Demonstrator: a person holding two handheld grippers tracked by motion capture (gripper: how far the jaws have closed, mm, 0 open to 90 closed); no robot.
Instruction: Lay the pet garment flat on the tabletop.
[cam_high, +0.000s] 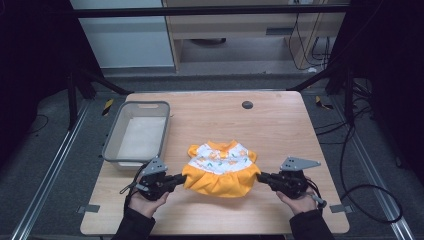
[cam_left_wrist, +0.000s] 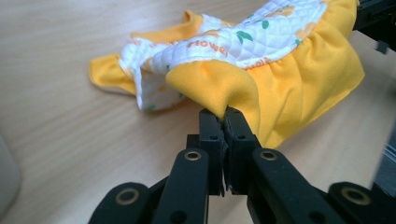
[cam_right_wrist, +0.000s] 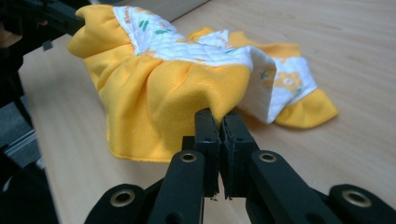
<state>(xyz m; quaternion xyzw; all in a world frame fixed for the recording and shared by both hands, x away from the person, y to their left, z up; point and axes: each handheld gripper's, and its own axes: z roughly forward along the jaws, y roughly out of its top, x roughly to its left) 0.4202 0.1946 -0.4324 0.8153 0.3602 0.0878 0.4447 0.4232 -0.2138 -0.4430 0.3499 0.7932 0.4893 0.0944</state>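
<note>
High view showed the wooden table (cam_high: 280, 120) carrying the small yellow dress (cam_high: 221, 169) near its front edge, the left gripper (cam_high: 181, 177) and right gripper (cam_high: 260, 176) each clamped on a skirt corner, lifting; next probably an even raise.

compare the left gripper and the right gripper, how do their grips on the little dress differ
The left gripper pinches the orange skirt at the left side of the dress, beside the grey bin; the right gripper pinches the opposite side, away from the bin. Both are shut on skirt fabric, jaws pointing inward toward each other.
</note>
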